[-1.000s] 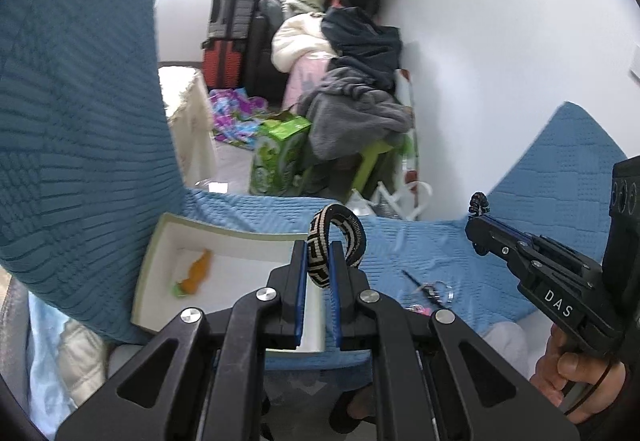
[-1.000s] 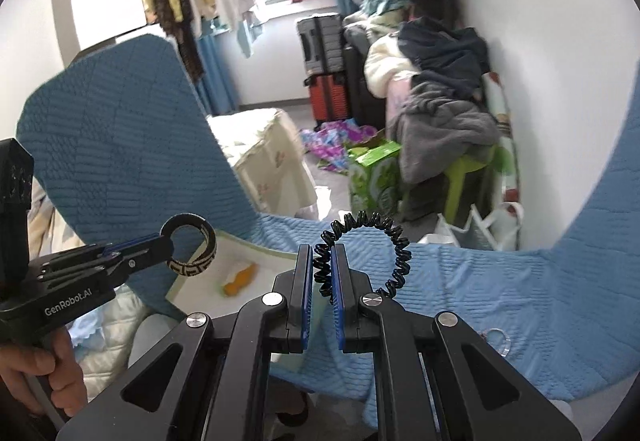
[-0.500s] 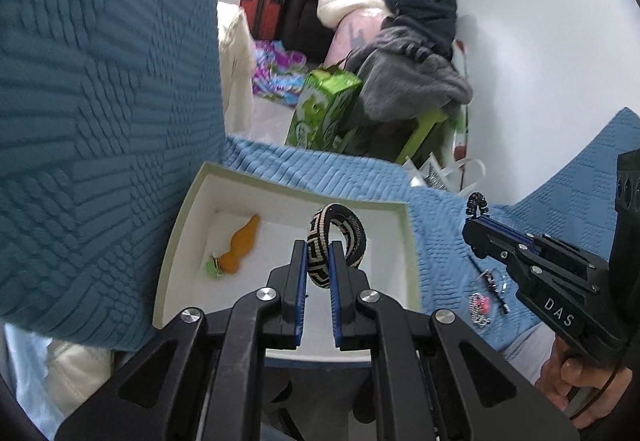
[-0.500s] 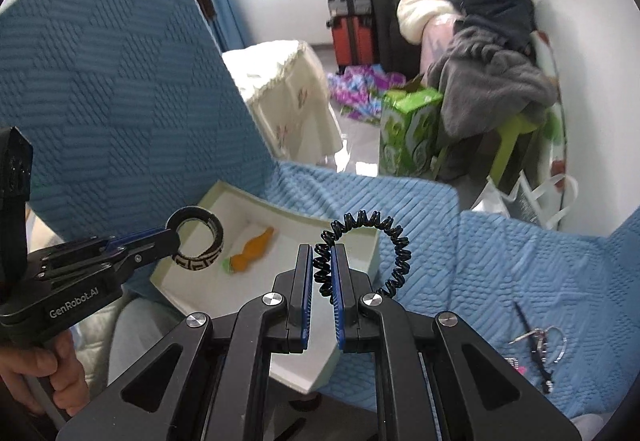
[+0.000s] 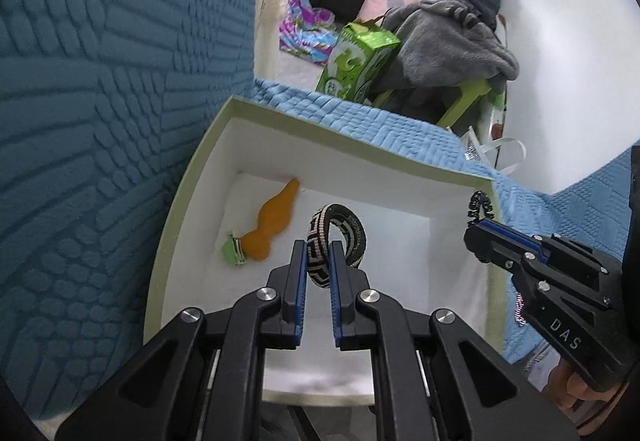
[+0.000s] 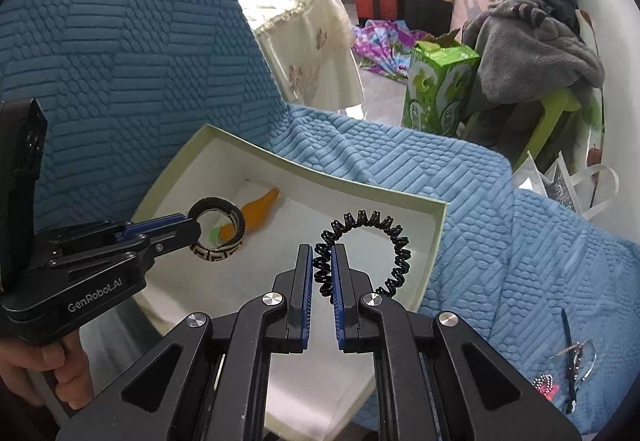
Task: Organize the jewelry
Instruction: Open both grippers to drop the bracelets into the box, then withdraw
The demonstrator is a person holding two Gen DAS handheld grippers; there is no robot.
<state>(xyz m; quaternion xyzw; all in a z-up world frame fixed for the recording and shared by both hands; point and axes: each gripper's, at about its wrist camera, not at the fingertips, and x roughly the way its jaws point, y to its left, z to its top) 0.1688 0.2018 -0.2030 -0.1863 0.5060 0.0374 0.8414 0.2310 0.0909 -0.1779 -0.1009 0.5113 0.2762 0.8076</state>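
The patterned bangle (image 5: 334, 241) stands on edge, pinched by the left gripper (image 5: 318, 261) above the middle of the white box (image 5: 188, 201), likely for a clean drop. The right gripper (image 6: 320, 273) clamps the black coil hair tie (image 6: 368, 253) near the box's right edge. An orange clip (image 5: 274, 221) lies toward the far left corner.
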